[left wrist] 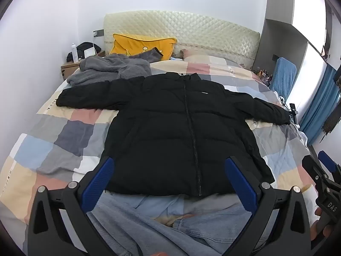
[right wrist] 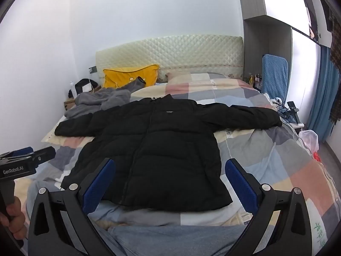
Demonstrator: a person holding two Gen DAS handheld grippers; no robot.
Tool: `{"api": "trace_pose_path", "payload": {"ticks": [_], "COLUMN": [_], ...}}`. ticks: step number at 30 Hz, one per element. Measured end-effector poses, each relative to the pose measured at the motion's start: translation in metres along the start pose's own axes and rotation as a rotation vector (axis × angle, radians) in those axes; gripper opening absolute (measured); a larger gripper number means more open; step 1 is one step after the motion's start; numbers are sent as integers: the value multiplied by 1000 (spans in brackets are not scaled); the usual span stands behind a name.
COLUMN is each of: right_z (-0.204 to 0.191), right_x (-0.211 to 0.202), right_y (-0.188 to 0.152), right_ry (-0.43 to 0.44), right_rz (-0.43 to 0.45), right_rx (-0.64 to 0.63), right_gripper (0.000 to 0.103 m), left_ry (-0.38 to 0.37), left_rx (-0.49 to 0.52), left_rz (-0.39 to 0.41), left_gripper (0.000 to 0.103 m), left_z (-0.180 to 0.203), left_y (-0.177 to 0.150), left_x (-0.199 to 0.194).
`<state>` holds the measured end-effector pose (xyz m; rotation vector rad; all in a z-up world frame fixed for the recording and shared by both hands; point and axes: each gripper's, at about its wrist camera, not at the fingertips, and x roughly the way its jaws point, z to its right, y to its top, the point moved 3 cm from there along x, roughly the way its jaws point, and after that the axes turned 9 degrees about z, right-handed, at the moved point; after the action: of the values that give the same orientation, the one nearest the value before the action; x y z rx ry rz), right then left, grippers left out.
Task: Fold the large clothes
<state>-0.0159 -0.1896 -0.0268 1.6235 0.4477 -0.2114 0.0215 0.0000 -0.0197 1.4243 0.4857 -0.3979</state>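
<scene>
A black puffer jacket [left wrist: 174, 128] lies flat and zipped on the bed, front up, both sleeves spread out sideways; it also shows in the right wrist view [right wrist: 162, 149]. My left gripper [left wrist: 169, 170] is open and empty, held above the jacket's hem. My right gripper [right wrist: 170, 172] is open and empty, also above the hem. The right gripper shows at the right edge of the left wrist view [left wrist: 326, 177]. The left gripper shows at the left edge of the right wrist view [right wrist: 27, 157].
The bed has a checked quilt [left wrist: 64, 136]. A grey fleece garment [left wrist: 110, 68] and a yellow pillow [left wrist: 138, 44] lie near the headboard. Light blue jeans [left wrist: 162, 224] lie at the near edge. A nightstand [left wrist: 70, 68] stands left; blue curtains [right wrist: 326, 93] hang right.
</scene>
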Motion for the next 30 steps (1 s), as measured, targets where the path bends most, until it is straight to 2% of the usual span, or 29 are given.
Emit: {"api": "trace_pose_path", "payload": {"ticks": [7, 10, 13, 30], "right_z": [0, -1, 2, 0], "right_x": [-4, -3, -5, -2], "right_y": [-1, -14, -4, -10], "right_ry": [-2, -9, -8, -11], "right_rz": [17, 12, 7, -9], "right_rx": [-5, -2, -1, -17], "right_gripper": [103, 103, 103, 103], "left_ry": [-11, -7, -11, -42], "left_rx": [-12, -9, -4, -6], "left_rz": [-1, -17, -10, -20], "left_gripper": [103, 103, 103, 103], "left_z": [5, 1, 2, 8], "left_y": [-4, -2, -3, -1], "left_x": [-5, 1, 1, -4]}}
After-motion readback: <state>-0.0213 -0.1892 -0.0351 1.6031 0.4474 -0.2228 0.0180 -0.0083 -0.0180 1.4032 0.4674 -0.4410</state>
